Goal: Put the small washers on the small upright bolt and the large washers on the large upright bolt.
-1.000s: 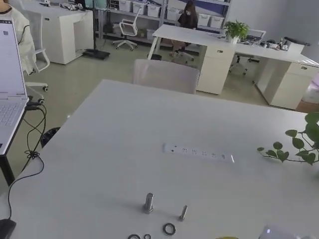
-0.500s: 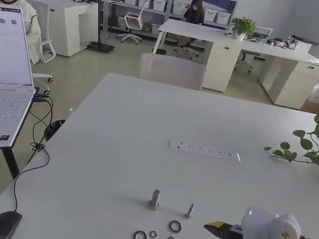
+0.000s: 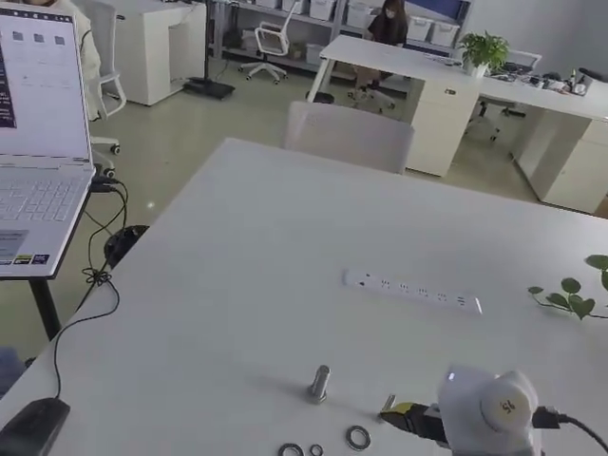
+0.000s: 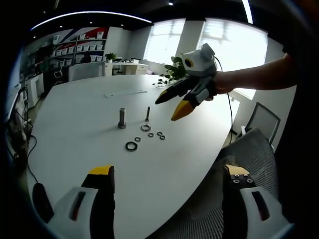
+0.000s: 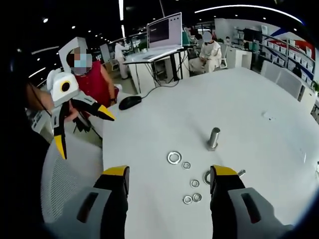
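The large upright bolt (image 3: 319, 384) stands on the white table (image 3: 285, 247), with the small upright bolt (image 3: 388, 403) to its right, half hidden behind my right gripper (image 3: 404, 415). A large washer (image 3: 358, 438) and two other washers (image 3: 291, 450) lie in front. My right gripper (image 5: 170, 172) is open above the table, with a large washer (image 5: 174, 158) and several small washers (image 5: 195, 183) between its jaws. The large bolt (image 5: 213, 138) stands beyond them. My left gripper (image 4: 168, 174) is open, held off the table's edge, facing the bolts (image 4: 121, 118) and the right gripper (image 4: 168, 108).
A white power strip (image 3: 413, 292) lies further back on the table. A laptop (image 3: 38, 161) sits on a side stand at the left, with a black mouse (image 3: 33, 427) and cables. A chair (image 3: 347, 133) is at the far edge and plant leaves (image 3: 570, 294) at the right.
The head camera has shifted. My right gripper has come in from the lower right and now sits just beside the small bolt. The bolts and washers have not moved.
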A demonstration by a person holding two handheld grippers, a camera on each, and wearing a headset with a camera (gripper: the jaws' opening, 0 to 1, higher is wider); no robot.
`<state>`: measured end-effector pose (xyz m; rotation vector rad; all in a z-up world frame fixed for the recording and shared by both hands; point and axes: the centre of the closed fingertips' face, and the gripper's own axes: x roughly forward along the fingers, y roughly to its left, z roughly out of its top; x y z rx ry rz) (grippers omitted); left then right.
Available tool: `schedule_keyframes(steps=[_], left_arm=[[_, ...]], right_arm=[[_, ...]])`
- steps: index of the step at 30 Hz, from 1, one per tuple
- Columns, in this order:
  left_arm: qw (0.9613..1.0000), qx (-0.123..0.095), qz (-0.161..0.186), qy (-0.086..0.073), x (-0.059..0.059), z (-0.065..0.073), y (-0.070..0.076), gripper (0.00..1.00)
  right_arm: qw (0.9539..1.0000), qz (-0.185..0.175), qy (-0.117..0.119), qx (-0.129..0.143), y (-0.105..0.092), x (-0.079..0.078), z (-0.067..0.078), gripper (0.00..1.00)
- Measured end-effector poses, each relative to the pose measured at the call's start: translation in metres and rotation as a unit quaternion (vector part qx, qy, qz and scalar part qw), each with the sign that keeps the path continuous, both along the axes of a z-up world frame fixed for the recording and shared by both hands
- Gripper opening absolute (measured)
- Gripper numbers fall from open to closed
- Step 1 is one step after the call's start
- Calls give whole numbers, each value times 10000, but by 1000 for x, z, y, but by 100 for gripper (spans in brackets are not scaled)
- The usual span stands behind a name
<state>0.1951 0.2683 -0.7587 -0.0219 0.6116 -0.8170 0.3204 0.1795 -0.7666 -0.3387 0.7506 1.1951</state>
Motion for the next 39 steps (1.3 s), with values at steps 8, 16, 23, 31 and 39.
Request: schedule_keyframes(steps=[8,16,23,31,39], left_arm=[[10000,-1,-33,-53,3,0,2,90],[9999,64,-136,-82,4,-4,4,90],[9995,163,-218,-181,5,-4,7,90],[9992,252,-260,-168,4,-9,12,90],[9988,468,-155,-62,5,-19,24,89]], right_arm=[[9993,250,35,-270,12,7,-15,67],[9974,502,106,-504,23,14,-26,63],[9948,711,174,-701,32,15,-39,62],[9909,938,212,-946,41,17,-52,60],[9876,1063,298,-1117,48,16,-64,60]])
